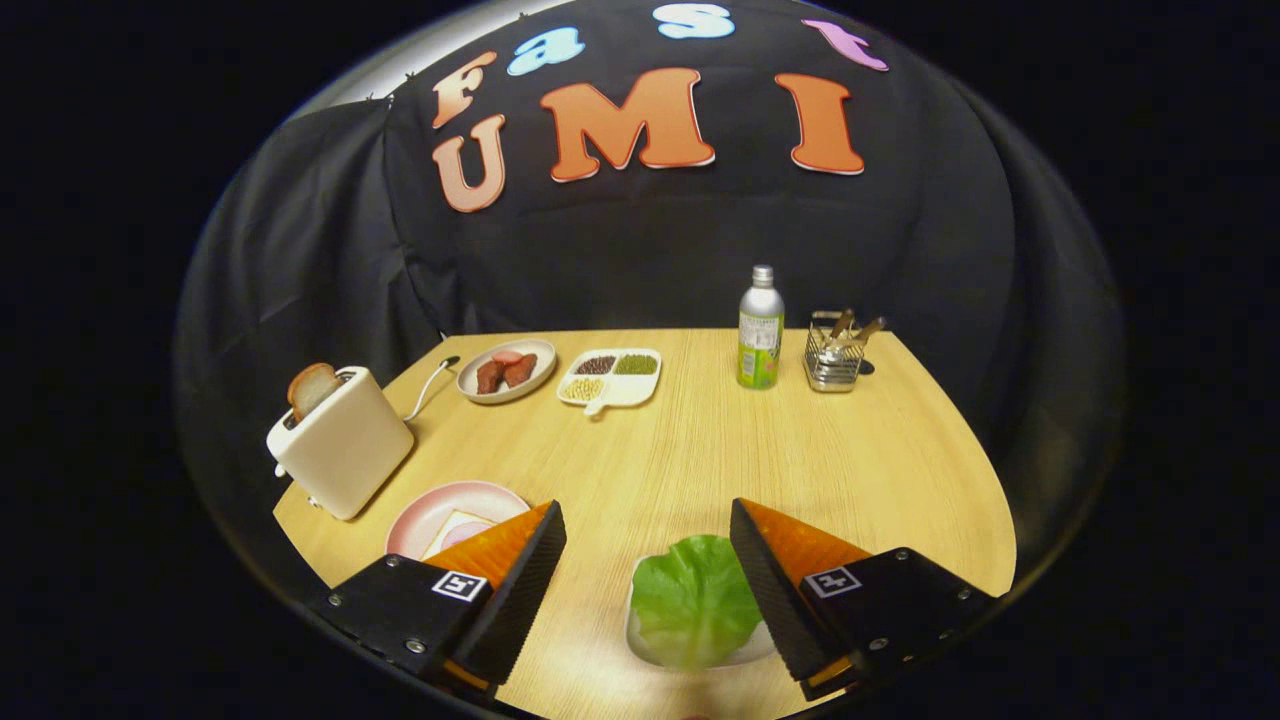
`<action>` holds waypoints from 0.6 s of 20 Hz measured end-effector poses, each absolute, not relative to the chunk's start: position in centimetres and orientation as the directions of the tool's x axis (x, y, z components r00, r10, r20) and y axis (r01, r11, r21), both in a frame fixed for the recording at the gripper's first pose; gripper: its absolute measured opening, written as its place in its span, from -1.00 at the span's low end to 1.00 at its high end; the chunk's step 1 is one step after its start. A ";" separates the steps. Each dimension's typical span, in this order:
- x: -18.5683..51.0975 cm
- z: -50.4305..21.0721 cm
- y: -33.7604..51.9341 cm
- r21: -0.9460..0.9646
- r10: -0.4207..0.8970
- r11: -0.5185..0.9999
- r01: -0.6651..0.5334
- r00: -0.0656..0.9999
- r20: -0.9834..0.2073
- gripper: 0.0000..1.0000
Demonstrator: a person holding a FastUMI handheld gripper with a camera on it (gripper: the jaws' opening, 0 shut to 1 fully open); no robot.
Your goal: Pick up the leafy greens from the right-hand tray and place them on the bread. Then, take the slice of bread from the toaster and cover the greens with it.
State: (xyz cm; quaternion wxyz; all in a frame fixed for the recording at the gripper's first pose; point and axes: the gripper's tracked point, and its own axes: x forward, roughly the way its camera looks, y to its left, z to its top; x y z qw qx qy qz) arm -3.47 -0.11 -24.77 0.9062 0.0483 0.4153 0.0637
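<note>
My gripper point(648, 525) is open above the wooden table. The leafy greens point(695, 600) lie on a small white tray point(640, 650) between the fingers, closer to the right finger point(770, 580) and below the tips. Behind the left finger point(520, 580) sits a pink plate point(440, 505) carrying a slice of bread with a pink piece on it, partly hidden by that finger. Farther left stands a cream toaster point(345, 450) with a slice of bread point(312, 388) sticking up out of its slot.
At the back of the table point(700, 450) are a plate of sausage pieces point(506, 370), a divided white dish of beans point(611, 378), a green-labelled bottle point(760, 330) and a wire caddy with utensils point(835, 355). The toaster's cord point(430, 380) trails toward the plate.
</note>
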 end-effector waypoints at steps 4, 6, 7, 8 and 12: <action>-4.9 -27.9 -0.6 0.105 0.136 0.991 -0.087 0.569 -0.811 0.98; -5.5 -29.5 -0.5 0.103 0.138 0.990 -0.095 0.527 -0.839 0.98; -6.1 -30.0 -0.5 0.109 0.140 0.990 -0.091 0.503 -0.853 0.98; -6.3 -30.6 -0.7 0.109 0.135 0.991 -0.082 0.489 -0.862 0.97; -7.3 -32.1 -1.6 0.088 0.121 0.991 -0.095 0.431 -0.894 0.89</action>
